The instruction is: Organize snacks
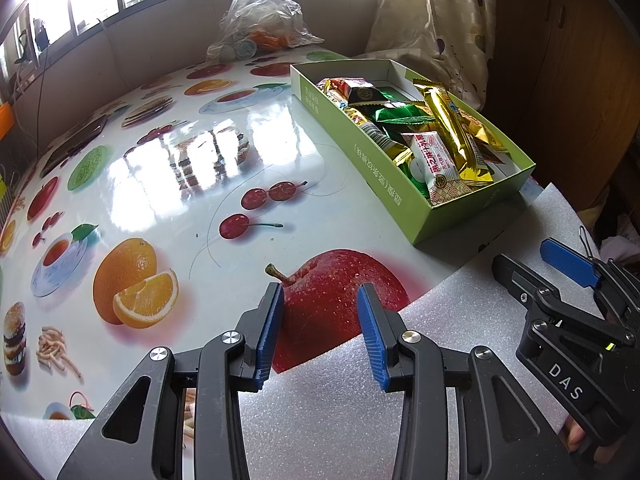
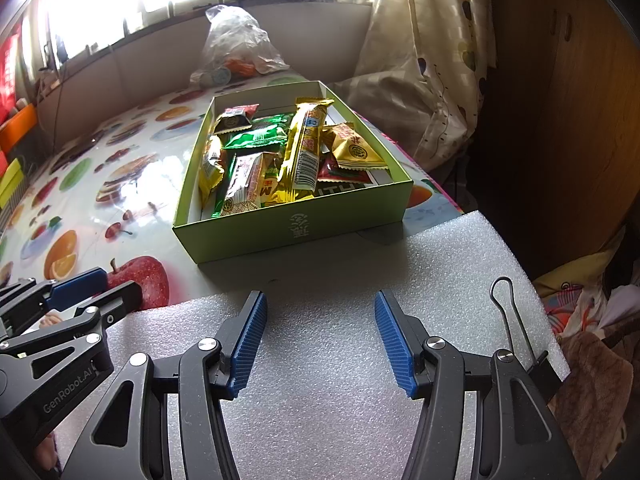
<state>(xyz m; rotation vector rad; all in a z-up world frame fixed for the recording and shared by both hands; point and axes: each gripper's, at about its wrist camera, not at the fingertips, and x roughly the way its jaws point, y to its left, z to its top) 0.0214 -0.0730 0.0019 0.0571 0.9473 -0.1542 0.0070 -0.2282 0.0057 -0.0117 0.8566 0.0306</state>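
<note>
Snacks (image 1: 424,136) in wrappers fill a green cardboard box (image 1: 384,196) on the fruit-print tablecloth (image 1: 168,184) in the left wrist view, ahead and right of the left gripper (image 1: 320,320), whose blue fingers stand apart, empty, above a white foam sheet (image 1: 340,420). From the right wrist, the right gripper (image 2: 320,328) hovers wide open over that foam, box straight ahead, beyond the foam's far edge.

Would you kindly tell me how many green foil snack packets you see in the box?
1: a green foil packet mid-box in the green cardboard box; others may be buried.

Glossy tablecloth (image 1: 320,152), foil snacks (image 2: 304,152), cardboard box (image 2: 304,232)
</note>
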